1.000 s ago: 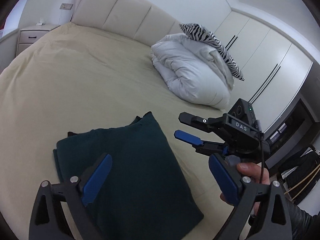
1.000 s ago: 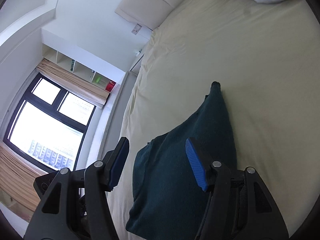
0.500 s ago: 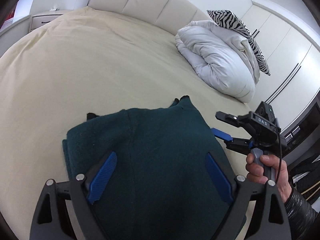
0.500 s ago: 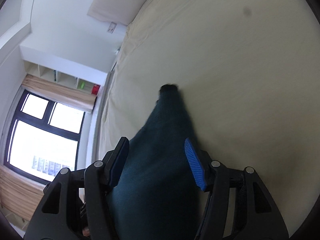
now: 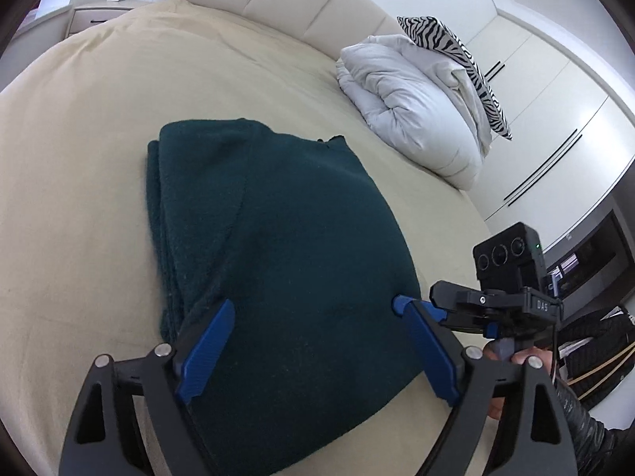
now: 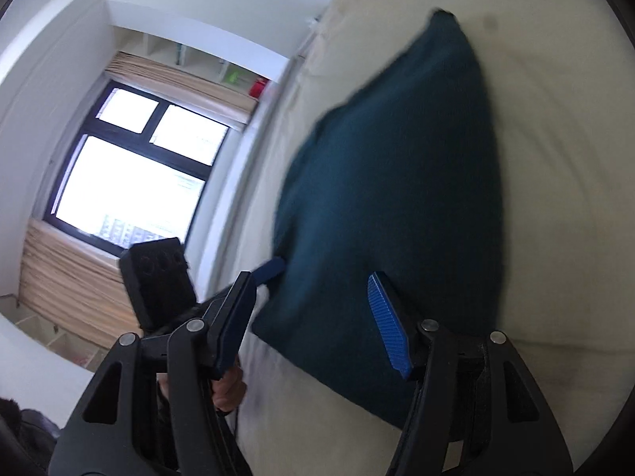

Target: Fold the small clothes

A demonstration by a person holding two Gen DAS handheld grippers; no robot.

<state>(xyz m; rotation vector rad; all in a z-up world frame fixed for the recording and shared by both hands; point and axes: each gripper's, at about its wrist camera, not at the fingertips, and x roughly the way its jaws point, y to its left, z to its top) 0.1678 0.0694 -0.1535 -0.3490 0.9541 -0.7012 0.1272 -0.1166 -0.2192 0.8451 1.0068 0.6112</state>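
A dark green folded garment (image 5: 285,246) lies on the beige bed (image 5: 99,127). My left gripper (image 5: 317,345) hovers low over its near end, and its jaws are closing. The cloth lies between the blue pads and neither pad presses on it. In the left wrist view my right gripper (image 5: 416,297) sits at the garment's right edge, with one blue tip touching the cloth. In the right wrist view the garment (image 6: 397,158) runs away from my right gripper (image 6: 313,317). Its jaws close slightly over the near corner without pinching it.
A white duvet (image 5: 412,107) with a zebra pillow (image 5: 456,59) is piled at the bed's far right by the headboard (image 5: 297,4). White wardrobes (image 5: 555,111) stand to the right. A window (image 6: 131,174) and the bed's edge are at the left in the right wrist view.
Both grippers have sunk toward the garment, which now looks much larger. The left jaws have narrowed. The right gripper dropped from above the bed to the garment's right edge.
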